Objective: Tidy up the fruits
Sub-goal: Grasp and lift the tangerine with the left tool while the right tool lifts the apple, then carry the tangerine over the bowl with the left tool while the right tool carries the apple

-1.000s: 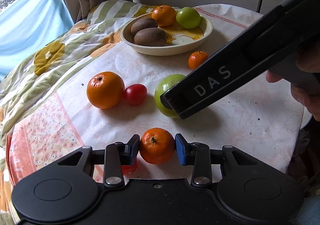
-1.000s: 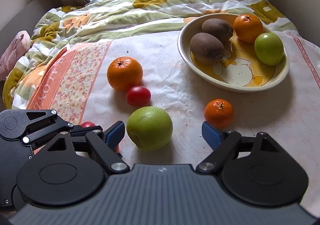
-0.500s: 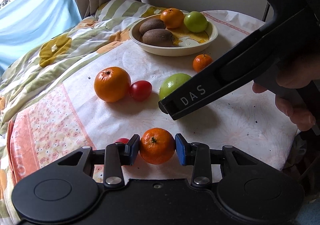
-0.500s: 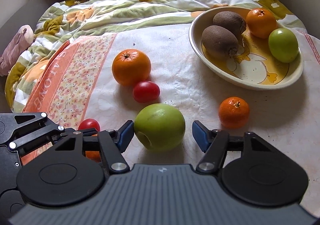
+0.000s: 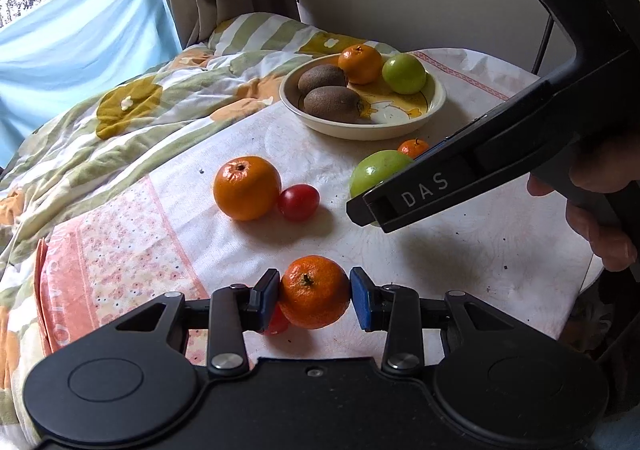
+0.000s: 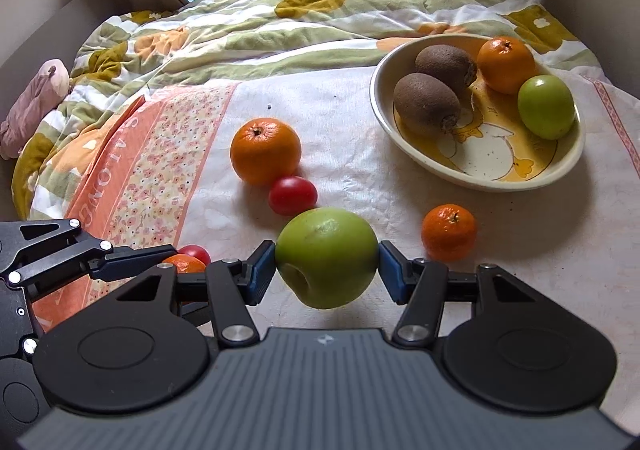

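My left gripper [image 5: 314, 292] is shut on a small mandarin [image 5: 314, 292] and holds it above the cloth. My right gripper [image 6: 326, 266] is shut on a large green apple [image 6: 326, 256], lifted off the cloth; the apple also shows in the left wrist view [image 5: 378, 170]. A cream bowl [image 6: 476, 174] at the far right holds two kiwis [image 6: 426, 104], a mandarin [image 6: 506, 58] and a small green apple [image 6: 546, 106]. On the cloth lie a big orange [image 6: 265, 150], a red tomato [image 6: 293, 195] and a small mandarin [image 6: 449, 232].
Another red tomato [image 6: 195, 251] lies on the cloth under my left gripper. A rumpled green-striped quilt [image 6: 280, 26] covers the far and left side. A pink soft toy [image 6: 34, 106] lies at the far left. The table's edge [image 5: 592, 270] runs at the right.
My right gripper has closed on the green apple and raised it. My left gripper has lifted with its mandarin, uncovering the tomato beneath.
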The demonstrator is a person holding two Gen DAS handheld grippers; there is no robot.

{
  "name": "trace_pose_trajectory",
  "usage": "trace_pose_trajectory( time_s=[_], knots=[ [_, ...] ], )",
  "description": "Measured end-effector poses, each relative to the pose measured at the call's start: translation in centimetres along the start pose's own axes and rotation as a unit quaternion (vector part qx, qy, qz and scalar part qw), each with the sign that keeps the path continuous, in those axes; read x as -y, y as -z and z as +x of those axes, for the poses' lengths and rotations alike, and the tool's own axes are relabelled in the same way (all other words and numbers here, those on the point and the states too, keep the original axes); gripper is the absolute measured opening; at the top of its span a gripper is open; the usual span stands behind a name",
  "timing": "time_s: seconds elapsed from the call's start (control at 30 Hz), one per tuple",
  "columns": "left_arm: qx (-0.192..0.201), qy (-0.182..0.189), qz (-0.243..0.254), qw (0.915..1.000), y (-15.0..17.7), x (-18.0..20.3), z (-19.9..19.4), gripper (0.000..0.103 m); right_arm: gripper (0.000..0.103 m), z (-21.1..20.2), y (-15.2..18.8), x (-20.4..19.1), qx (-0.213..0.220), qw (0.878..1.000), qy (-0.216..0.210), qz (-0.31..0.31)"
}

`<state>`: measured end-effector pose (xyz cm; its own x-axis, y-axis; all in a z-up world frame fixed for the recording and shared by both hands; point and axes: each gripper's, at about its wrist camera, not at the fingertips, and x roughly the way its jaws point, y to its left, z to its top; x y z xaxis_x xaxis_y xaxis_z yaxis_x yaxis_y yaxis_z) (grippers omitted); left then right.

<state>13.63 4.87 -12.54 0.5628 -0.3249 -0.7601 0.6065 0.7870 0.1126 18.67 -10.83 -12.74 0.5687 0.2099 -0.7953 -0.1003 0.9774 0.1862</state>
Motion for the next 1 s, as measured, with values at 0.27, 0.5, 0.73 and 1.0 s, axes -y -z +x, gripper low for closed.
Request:
trace_pose_trajectory(
  time_s=[0.27,0.5,0.73,1.0],
  knots=[
    [0.033,-0.002,-0.022,0.9992,-2.4,0.5,-2.8,0.042,0.070,-4.6,-1.0,1.5,0.029,0.999,0.008,0.010],
    [0.063,-0.013,-0.042,0.9970,-6.3,1.3,-3.4,0.042,0.070,-7.5,-2.9,4.9,0.056,0.998,0.012,0.011],
    [0.080,-0.029,-0.058,0.9947,-11.1,2.8,-2.1,0.042,0.070,-8.9,-5.4,9.5,0.065,0.998,0.005,-0.004],
    [0.070,-0.034,-0.072,0.9944,-15.3,4.9,2.2,0.042,0.070,-7.8,-7.7,15.3,0.054,0.998,-0.004,-0.020]
  ],
)
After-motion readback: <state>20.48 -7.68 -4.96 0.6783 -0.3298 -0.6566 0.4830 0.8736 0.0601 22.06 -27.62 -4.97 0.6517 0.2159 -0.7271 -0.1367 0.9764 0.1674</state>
